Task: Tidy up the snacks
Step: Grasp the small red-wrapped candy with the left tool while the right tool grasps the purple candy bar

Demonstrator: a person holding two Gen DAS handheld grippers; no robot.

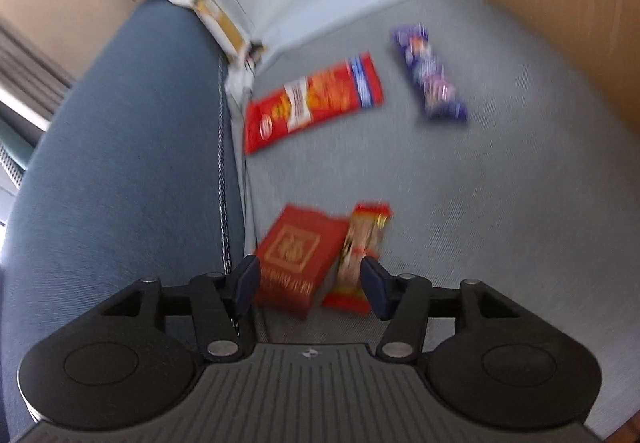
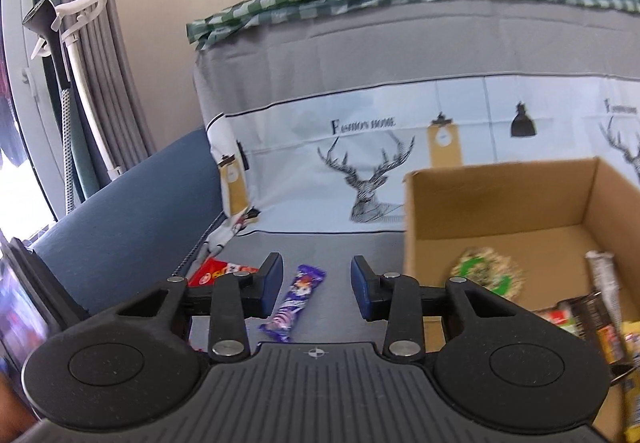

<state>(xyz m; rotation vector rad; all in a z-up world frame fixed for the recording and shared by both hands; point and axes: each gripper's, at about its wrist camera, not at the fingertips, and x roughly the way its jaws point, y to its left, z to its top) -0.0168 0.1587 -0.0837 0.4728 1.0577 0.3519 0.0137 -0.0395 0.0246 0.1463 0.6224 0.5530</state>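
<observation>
Snacks point(image 1: 314, 105) lie apart beside cardboard box point(image 1: 560, 15) wall.

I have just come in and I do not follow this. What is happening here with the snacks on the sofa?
A person with a gripper in each hand is sorting snacks from a grey sofa seat into a cardboard box. The left gripper is open over a red box and a red packet, gripping neither. The right gripper is open and empty above a purple bar. Several snacks already lie in the cardboard box.
</observation>
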